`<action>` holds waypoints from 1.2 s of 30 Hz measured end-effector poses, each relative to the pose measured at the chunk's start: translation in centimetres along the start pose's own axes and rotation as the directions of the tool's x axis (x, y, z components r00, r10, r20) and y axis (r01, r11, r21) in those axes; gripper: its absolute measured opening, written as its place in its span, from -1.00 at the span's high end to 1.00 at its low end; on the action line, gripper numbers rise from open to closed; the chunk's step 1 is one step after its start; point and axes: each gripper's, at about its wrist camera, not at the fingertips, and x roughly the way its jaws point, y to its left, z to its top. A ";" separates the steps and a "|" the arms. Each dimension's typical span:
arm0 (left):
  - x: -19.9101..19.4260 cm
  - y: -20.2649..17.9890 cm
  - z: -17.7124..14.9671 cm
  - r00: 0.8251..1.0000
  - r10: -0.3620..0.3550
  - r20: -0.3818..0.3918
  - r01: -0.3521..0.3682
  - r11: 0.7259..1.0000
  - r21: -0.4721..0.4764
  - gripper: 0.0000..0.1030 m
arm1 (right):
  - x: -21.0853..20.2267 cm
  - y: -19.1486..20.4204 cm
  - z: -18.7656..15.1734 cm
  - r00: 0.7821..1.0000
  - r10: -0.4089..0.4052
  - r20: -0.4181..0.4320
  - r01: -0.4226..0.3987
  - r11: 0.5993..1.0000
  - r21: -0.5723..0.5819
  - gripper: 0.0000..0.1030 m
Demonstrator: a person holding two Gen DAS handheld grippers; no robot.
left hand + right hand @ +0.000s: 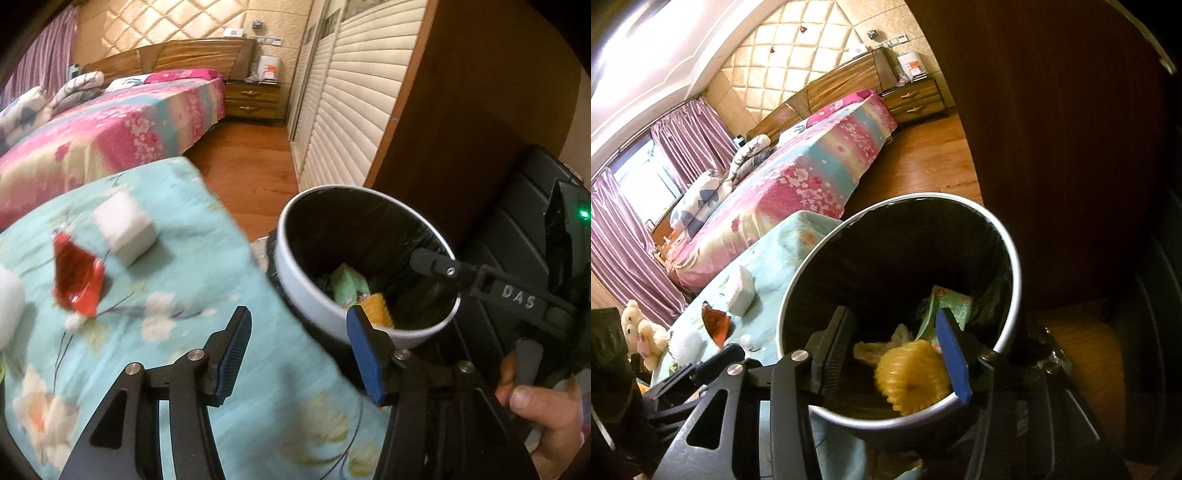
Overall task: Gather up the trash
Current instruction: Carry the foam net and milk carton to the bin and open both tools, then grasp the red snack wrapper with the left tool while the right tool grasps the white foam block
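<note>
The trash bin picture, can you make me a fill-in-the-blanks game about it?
1. The yellow ruffled thing lies inside the ____.
2. The red wrapper lies on the ____ flowered cloth.
3. The white block sits beside the ____ wrapper.
4. The right claw holds ____.

Missing words: bin; blue; red; nothing

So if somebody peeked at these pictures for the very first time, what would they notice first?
Probably the round trash bin beside the blue flowery cloth, with a yellow ruffled thing and a green packet already inside. The right gripper hangs open over the bin. On the cloth, a shiny red wrapper and a white block lie ahead of the open left gripper.
</note>
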 end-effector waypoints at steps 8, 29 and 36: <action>-3.1 3.1 -2.4 0.999 0.044 0.004 -0.044 0.996 -0.076 -0.06 | -0.5 2.7 -1.2 0.999 0.043 0.018 -0.043 0.999 -0.031 -0.44; -10.3 9.8 -7.1 0.986 0.165 0.014 -0.157 0.956 -0.246 -0.09 | 1.4 11.1 -4.6 0.986 0.153 -0.064 -0.162 0.971 -0.176 -0.57; -10.5 11.6 -6.8 0.983 0.184 0.008 -0.175 0.947 -0.267 -0.09 | 2.6 12.8 -4.9 0.981 0.172 -0.089 -0.187 0.961 -0.202 -0.57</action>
